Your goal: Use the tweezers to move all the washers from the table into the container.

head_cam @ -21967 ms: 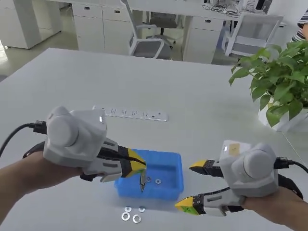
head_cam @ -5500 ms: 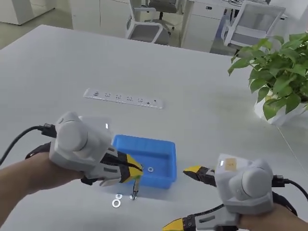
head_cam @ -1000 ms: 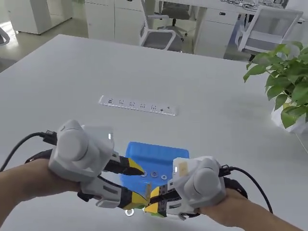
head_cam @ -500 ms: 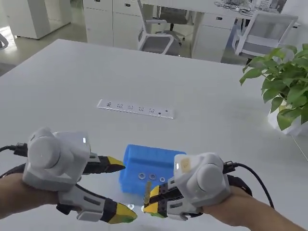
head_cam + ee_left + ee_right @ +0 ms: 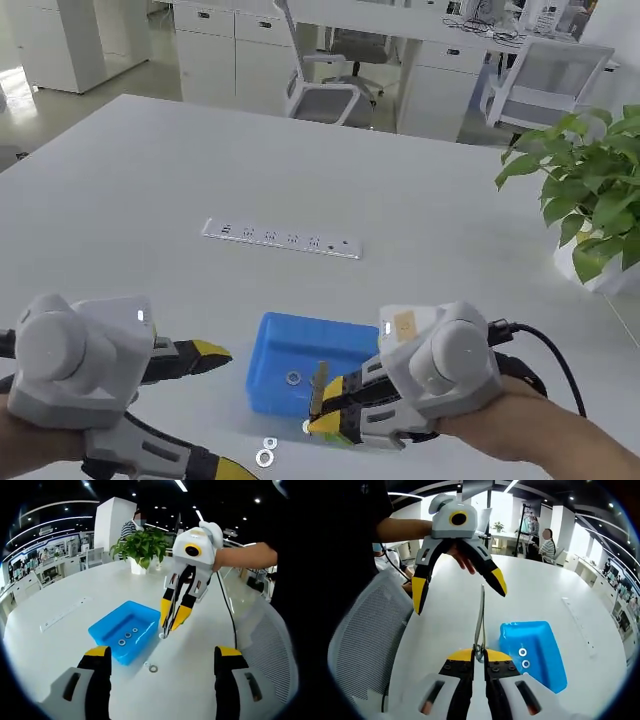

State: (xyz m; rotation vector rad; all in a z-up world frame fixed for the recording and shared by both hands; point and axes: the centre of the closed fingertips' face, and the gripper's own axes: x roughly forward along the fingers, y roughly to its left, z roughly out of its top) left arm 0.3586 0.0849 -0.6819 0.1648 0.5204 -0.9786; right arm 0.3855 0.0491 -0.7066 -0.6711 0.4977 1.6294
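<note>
My right gripper (image 5: 330, 405) is shut on the thin metal tweezers (image 5: 318, 385), which point down beside the blue container (image 5: 345, 335). In the right gripper view the tweezers (image 5: 481, 615) rise from between the closed jaws of the right gripper (image 5: 479, 655). My left gripper (image 5: 212, 410) stands open at the lower left with nothing in it. Two washers (image 5: 266, 450) lie on the table just in front of the container. The left gripper view shows three washers (image 5: 128, 635) inside the container (image 5: 107, 625) and one washer (image 5: 153, 668) on the table.
A white power strip (image 5: 280, 240) lies on the grey table (image 5: 150, 180) beyond the container. A potted plant (image 5: 590, 200) stands at the right edge. Office chairs (image 5: 320, 95) and desks stand behind the table.
A second ago the two grippers met over the tweezers. Since then my left gripper has opened and drawn back to the left, and the tweezers stay in my right gripper.
</note>
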